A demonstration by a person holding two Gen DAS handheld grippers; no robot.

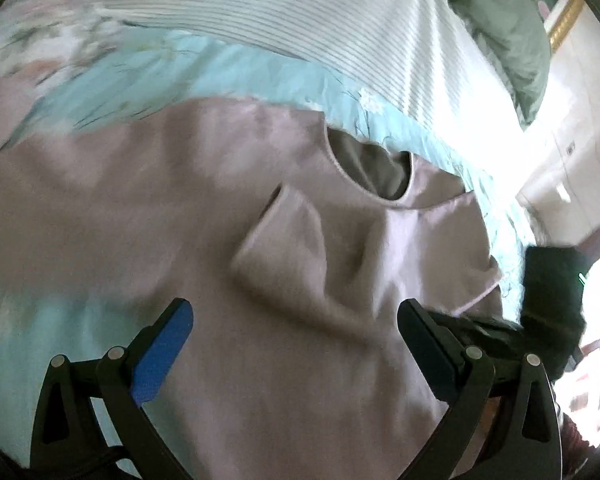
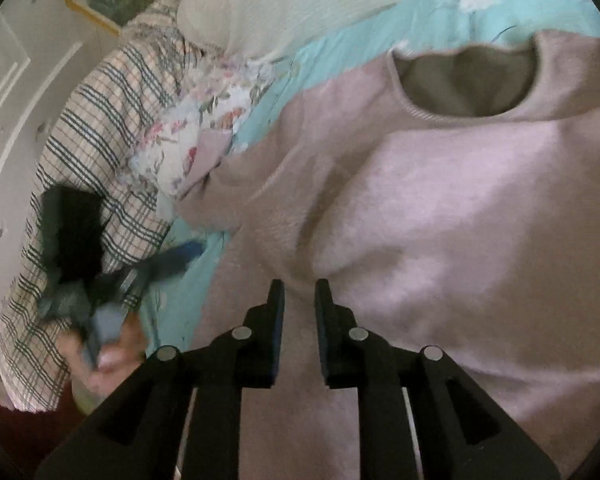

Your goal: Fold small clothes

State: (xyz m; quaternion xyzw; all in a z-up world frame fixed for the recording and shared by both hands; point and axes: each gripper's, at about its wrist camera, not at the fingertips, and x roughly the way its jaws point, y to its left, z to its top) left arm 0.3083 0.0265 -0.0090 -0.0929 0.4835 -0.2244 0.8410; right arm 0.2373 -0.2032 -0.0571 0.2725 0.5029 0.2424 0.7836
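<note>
A mauve knit sweater (image 1: 180, 208) lies front-up on the bed, its round neck opening (image 1: 374, 172) toward the top right. One sleeve (image 1: 284, 236) lies folded in over the chest. My left gripper (image 1: 294, 314) hovers open and wide over the sweater's body, with nothing between its blue pads (image 1: 164, 352). In the right wrist view the sweater (image 2: 440, 208) fills the frame, neck opening (image 2: 464, 80) at the top. My right gripper (image 2: 300, 286) stands just above the knit, its jaws a narrow gap apart and pinching nothing. The left gripper's blurred fingers (image 2: 172, 262) and a hand (image 2: 108, 354) show at the left.
The bed has a light blue floral sheet (image 1: 240, 72). A white striped pillow (image 1: 300, 12) and a green cushion (image 1: 512, 40) lie beyond the sweater. A plaid cloth (image 2: 100, 120) and a floral cloth (image 2: 204, 120) sit at the bed's left side, by a white panelled wall (image 2: 12, 100).
</note>
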